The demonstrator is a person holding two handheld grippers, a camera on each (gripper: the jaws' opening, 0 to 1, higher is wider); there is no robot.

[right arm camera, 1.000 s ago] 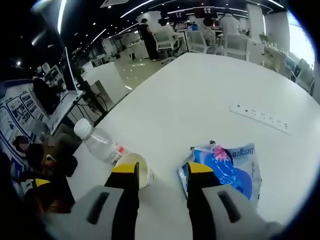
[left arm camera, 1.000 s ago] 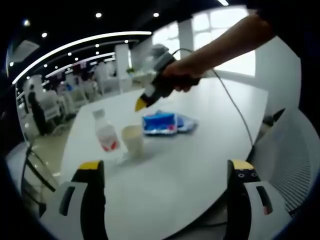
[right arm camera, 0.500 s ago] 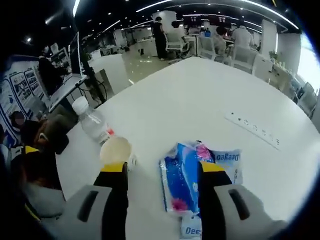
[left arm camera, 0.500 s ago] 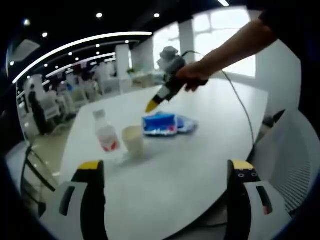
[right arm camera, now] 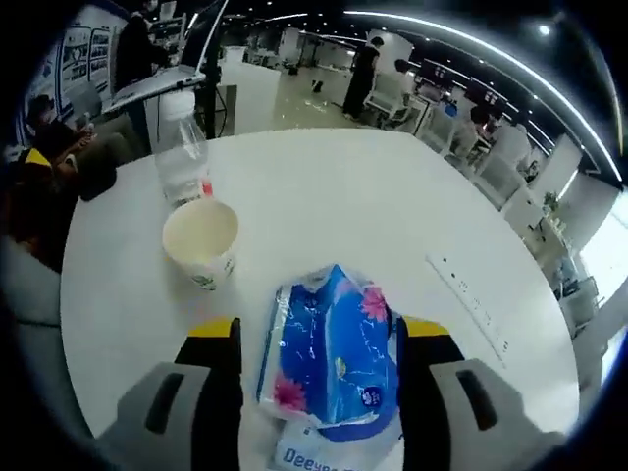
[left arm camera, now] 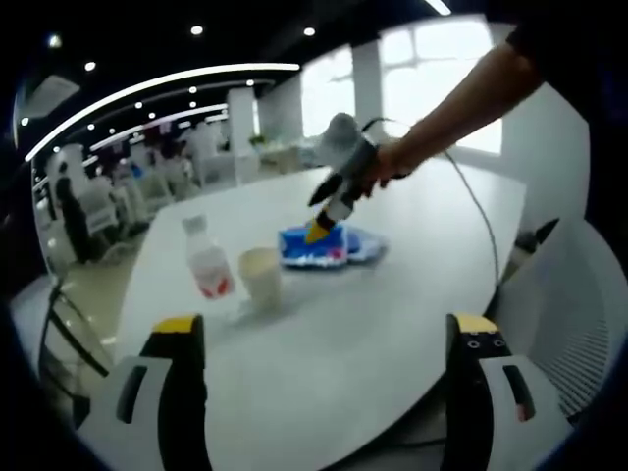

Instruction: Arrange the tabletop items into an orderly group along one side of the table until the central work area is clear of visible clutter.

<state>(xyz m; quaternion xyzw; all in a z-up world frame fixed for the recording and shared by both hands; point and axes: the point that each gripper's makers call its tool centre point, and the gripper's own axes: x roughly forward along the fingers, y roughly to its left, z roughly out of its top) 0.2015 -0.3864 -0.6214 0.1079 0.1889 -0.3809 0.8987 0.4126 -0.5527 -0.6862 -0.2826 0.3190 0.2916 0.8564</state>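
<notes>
On the white table [left arm camera: 392, 294] stand a clear water bottle [left arm camera: 208, 267] with a red label and a paper cup [left arm camera: 261, 277], with a blue tissue pack [left arm camera: 316, 245] just beyond them. My left gripper [left arm camera: 326, 329] hangs wide open over the near table edge, holding nothing. A hand holds my right gripper [left arm camera: 322, 231] tip-down on the pack. In the right gripper view, my right gripper [right arm camera: 316, 329] is open and its jaws straddle the blue tissue pack [right arm camera: 329, 358]. The cup [right arm camera: 201, 238] and the bottle [right arm camera: 180, 152] sit to the left. A second wrapper [right arm camera: 319, 458] lies under the pack.
A white power strip [right arm camera: 469, 304] lies on the table to the right of the pack. A cable [left arm camera: 471, 226] trails from the right gripper across the table. A white chair [left arm camera: 574, 294] stands at the table's right edge. Desks, chairs and people fill the room behind.
My right gripper has swung down from above the table onto the blue tissue pack, and its jaws have spread wider around it. My left gripper has stayed where it was.
</notes>
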